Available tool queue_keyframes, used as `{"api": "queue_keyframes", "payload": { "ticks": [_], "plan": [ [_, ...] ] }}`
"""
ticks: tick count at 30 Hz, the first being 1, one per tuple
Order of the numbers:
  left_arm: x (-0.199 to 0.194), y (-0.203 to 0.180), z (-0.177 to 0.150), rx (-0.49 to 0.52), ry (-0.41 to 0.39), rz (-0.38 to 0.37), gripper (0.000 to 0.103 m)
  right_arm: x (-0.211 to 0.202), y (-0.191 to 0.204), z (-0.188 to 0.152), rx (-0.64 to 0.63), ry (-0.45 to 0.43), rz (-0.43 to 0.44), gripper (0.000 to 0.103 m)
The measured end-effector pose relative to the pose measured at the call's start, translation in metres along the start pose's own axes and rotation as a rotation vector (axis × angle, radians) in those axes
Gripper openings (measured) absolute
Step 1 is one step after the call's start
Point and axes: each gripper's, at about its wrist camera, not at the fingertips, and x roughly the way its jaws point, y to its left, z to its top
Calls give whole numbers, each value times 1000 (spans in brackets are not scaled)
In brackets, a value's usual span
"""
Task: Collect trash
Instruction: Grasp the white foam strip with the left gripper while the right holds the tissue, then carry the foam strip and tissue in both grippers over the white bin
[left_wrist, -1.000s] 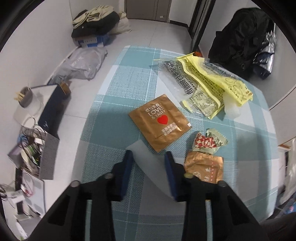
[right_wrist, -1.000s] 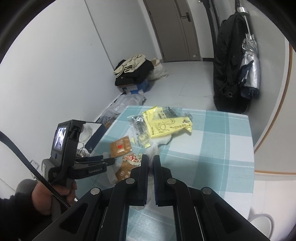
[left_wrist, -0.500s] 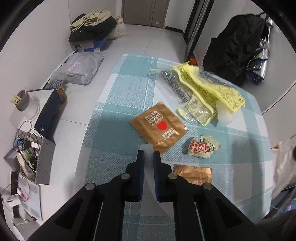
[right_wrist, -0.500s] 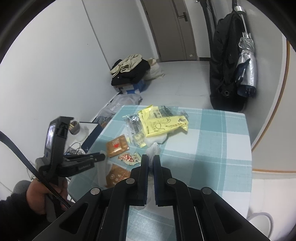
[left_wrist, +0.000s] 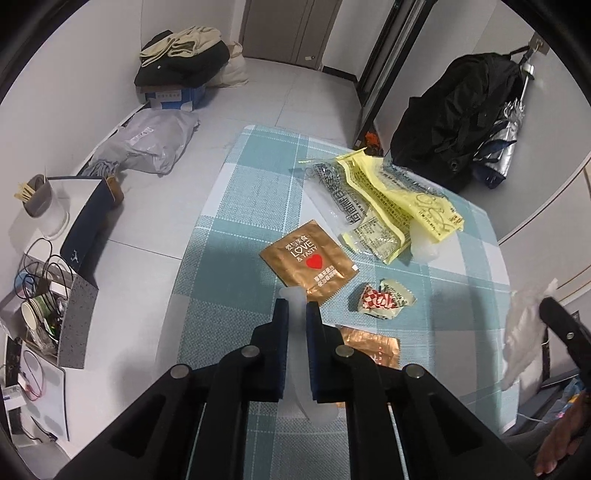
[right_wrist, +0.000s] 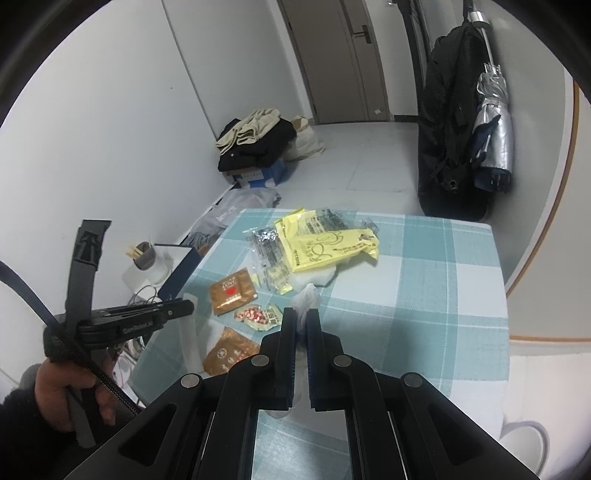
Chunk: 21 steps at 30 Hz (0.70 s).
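My left gripper (left_wrist: 295, 306) is shut on a translucent white plastic sheet (left_wrist: 297, 354), which hangs down between its fingers above the near left of the teal checked table (left_wrist: 236, 221). Just beyond its tips lies a gold sachet with a red heart (left_wrist: 308, 264). To the right of the fingers are a red-and-white checked wrapper (left_wrist: 384, 302) and a copper wrapper (left_wrist: 373, 345). A yellow bag (left_wrist: 402, 199) and clear printed wrappers (left_wrist: 340, 192) lie farther back. My right gripper (right_wrist: 301, 314) is shut on crumpled white plastic (right_wrist: 304, 295) over the table's middle front.
On the floor to the left are a grey parcel bag (left_wrist: 147, 144), a box piled with clothes (left_wrist: 181, 70), a dark paper bag (left_wrist: 92, 218) and a tray of cables and cups (left_wrist: 37, 295). A black backpack (left_wrist: 450, 110) and a folded umbrella (right_wrist: 493, 140) hang at the far right wall.
The left jaws closed onto the translucent sheet and then rose a little with it. The right gripper stayed shut on its white plastic and barely moved.
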Motion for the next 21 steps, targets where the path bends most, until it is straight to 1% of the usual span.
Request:
{"api": "queue_keyframes", "payload": {
  "ticks": [4, 7, 14, 21],
  "plan": [
    [-9, -2, -1, 6, -34, -29, 5, 0, 2, 0, 13, -2, -2, 4],
    [-19, -10, -2, 43, -78, -45, 5, -5, 3, -1, 22, -12, 0, 4],
    [-42, -21, -7, 114, -137, -71, 5, -29, 4, -11, 78, -41, 13, 4],
    [-71, -27, -11, 140, -217, -78, 5, -55, 12, -21, 81, -76, 34, 4]
  ]
}}
